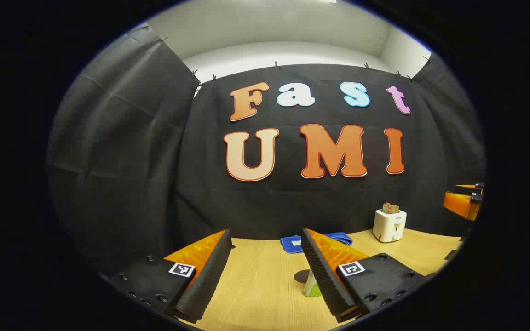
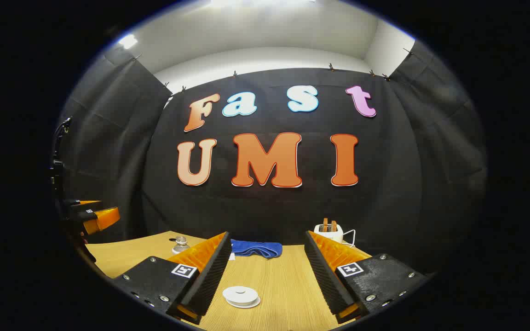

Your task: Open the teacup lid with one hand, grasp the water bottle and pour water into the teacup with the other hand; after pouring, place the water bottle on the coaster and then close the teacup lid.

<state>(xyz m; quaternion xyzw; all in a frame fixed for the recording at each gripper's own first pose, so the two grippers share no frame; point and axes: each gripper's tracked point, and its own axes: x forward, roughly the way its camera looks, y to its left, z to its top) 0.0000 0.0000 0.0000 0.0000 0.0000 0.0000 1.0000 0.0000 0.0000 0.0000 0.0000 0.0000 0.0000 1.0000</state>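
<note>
Left gripper view: the left gripper (image 1: pixel 267 271) is spread wide, holding nothing. The water bottle (image 1: pixel 311 286) stands at five o'clock, half behind its finger, beside a dark coaster (image 1: pixel 302 276); a toaster (image 1: pixel 389 224) sits at three.

Right gripper view: the right gripper (image 2: pixel 267 273) gapes wide, holding nothing. The lidded white teacup (image 2: pixel 241 296) sits at six; a blue cloth (image 2: pixel 256 248) lies beyond.

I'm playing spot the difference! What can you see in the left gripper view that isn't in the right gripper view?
Left gripper view: a greenish water bottle, partly hidden, with a dark round coaster right behind it.
Right gripper view: a white lidded teacup with its lid on, and a small clear glass item farther back.
Both views: the wooden table, a blue towel by the black wall, and a white toaster holding toast.
</note>
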